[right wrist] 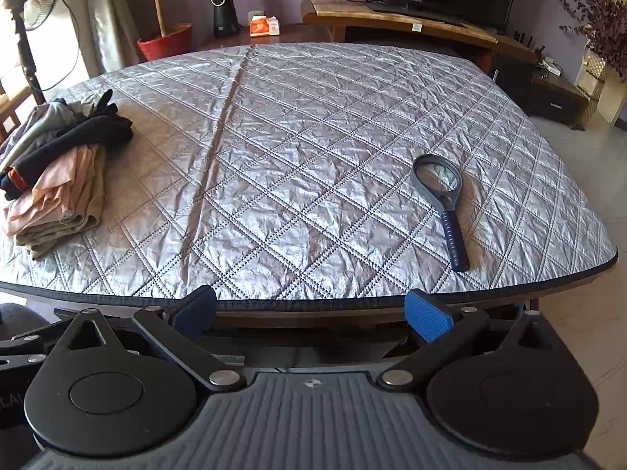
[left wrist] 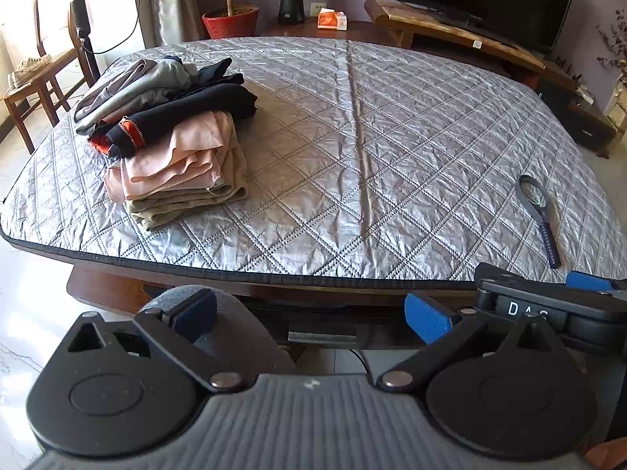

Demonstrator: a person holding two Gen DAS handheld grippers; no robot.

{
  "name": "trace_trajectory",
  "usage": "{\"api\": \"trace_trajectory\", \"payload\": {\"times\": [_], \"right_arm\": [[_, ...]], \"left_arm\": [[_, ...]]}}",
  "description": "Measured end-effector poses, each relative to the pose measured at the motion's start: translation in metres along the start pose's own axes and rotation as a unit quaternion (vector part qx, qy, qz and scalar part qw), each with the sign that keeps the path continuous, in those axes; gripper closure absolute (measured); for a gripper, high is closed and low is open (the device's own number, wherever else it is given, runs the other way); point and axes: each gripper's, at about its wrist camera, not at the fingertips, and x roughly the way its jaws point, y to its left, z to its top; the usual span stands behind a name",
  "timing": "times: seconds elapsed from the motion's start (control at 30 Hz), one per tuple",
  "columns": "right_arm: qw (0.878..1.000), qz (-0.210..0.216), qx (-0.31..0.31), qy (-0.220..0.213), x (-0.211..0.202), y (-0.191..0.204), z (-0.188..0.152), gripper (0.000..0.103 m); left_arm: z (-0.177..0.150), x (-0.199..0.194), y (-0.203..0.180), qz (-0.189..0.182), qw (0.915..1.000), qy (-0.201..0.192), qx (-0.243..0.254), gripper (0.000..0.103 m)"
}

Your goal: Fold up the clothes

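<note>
Clothes pile (left wrist: 168, 133): I see it far-left on the quilted table (left wrist: 352, 156), long axis running away from me.
Left gripper (left wrist: 309, 313): nearer, wide, empty.
Right gripper (right wrist: 311, 311): wide, empty.

left gripper (left wrist: 313, 315): fingers spread wide, holding nothing | right gripper (right wrist: 313, 313): same

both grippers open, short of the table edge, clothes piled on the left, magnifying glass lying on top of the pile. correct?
Not quite: the magnifying glass lies on the quilted cover at the right, far from the clothes pile; the right wrist view shows it. The rest holds.
</note>
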Motion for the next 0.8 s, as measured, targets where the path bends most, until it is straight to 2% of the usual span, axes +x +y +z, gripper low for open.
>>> {"api": "trace_trajectory", "payload": {"times": [0.67,0.8], "right_arm": [[1.0,-0.004,0.002,-0.004,-0.002,-0.0025,0.0001,0.0],[1.0,0.005,0.023,0.007,0.0,-0.0086,0.0051,0.0]], "left_arm": [[-0.0022,-0.0005,-0.0067,0.003,0.9999,0.004,0.011,0.001],[0.0035,0.0035,-0.0092,-0.005,0.9999,0.01,0.011,0.001]]}}
